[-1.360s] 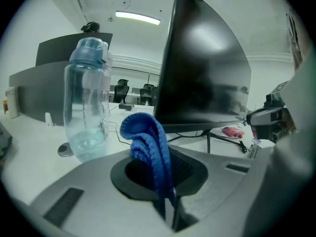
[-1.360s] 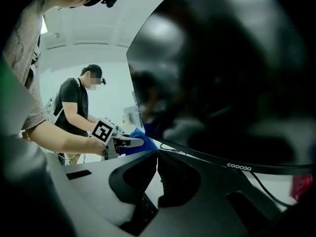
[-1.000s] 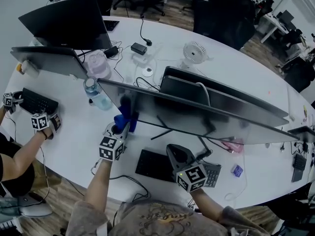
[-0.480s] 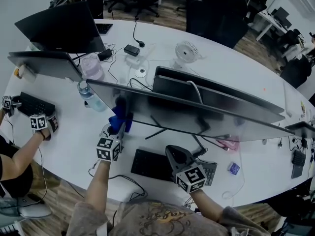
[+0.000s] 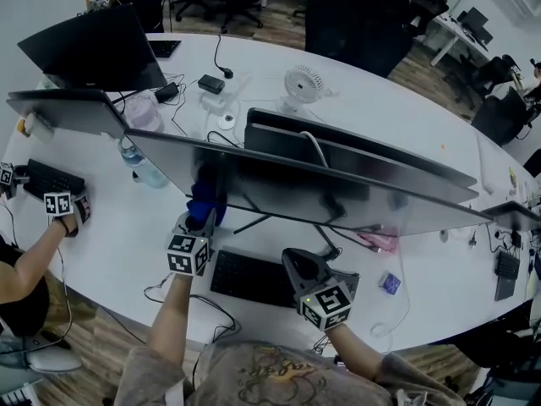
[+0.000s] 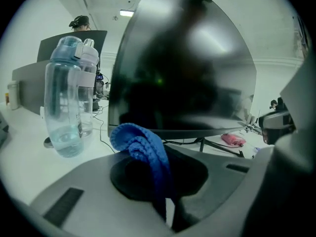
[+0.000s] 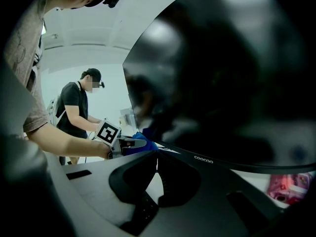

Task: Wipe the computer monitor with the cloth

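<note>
A wide dark monitor [image 5: 338, 194] runs across the white table; it also fills the left gripper view [image 6: 187, 68] and the right gripper view [image 7: 237, 78]. My left gripper [image 5: 201, 220] is shut on a blue cloth [image 5: 204, 200], which is held at the lower left part of the screen. Up close the cloth [image 6: 142, 149] bunches between the jaws of the left gripper [image 6: 166, 184]. My right gripper [image 5: 302, 269] hovers over the keyboard below the screen's middle; its jaws [image 7: 157, 158] are shut with nothing in them. From that side I see the cloth [image 7: 146, 144] by the screen's lower edge.
A clear water bottle [image 5: 135, 166] stands left of the cloth. A black keyboard [image 5: 252, 277] lies under the screen, a pink object [image 5: 377, 240] at right. A second monitor [image 5: 363, 157] and a small fan [image 5: 304, 83] stand behind. Another person's grippers [image 5: 61, 205] work at the far left.
The left gripper and the cloth have shifted a little to the right along the lower screen. The right gripper holds its place. The head camera has panned.
</note>
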A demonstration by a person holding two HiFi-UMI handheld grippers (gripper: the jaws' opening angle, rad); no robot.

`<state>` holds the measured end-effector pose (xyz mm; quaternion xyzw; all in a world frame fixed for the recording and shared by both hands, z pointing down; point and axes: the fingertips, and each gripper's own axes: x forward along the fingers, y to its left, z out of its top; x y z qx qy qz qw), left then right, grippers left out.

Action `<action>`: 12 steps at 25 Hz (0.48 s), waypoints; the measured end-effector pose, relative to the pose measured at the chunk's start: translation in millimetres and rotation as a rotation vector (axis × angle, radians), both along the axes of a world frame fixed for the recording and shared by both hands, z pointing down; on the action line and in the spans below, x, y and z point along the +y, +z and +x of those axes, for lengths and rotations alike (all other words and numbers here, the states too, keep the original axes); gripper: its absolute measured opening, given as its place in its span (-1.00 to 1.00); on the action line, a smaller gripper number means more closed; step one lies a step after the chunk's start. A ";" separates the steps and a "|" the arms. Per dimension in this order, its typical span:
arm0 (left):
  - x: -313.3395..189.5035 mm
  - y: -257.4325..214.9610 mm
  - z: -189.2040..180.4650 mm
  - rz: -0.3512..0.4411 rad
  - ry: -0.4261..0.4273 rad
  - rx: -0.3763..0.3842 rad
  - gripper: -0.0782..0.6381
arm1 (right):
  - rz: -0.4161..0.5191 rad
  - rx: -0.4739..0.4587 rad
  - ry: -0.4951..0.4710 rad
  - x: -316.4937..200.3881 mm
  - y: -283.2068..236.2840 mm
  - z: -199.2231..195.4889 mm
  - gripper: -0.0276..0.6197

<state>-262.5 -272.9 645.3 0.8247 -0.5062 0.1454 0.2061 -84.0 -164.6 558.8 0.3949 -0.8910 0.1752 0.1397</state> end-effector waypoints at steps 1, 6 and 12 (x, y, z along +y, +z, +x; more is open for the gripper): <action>1.1 0.1 4.5 -0.003 -0.001 0.001 -0.66 | 0.000 0.004 0.002 2.0 -0.2 5.6 -0.85; 5.3 -2.0 29.9 -0.005 0.000 0.003 -0.66 | -0.002 0.015 0.020 8.0 -3.4 36.1 -0.85; 10.2 -2.1 62.7 -0.010 0.004 0.008 -0.66 | 0.004 0.024 0.036 12.9 -7.1 68.2 -0.85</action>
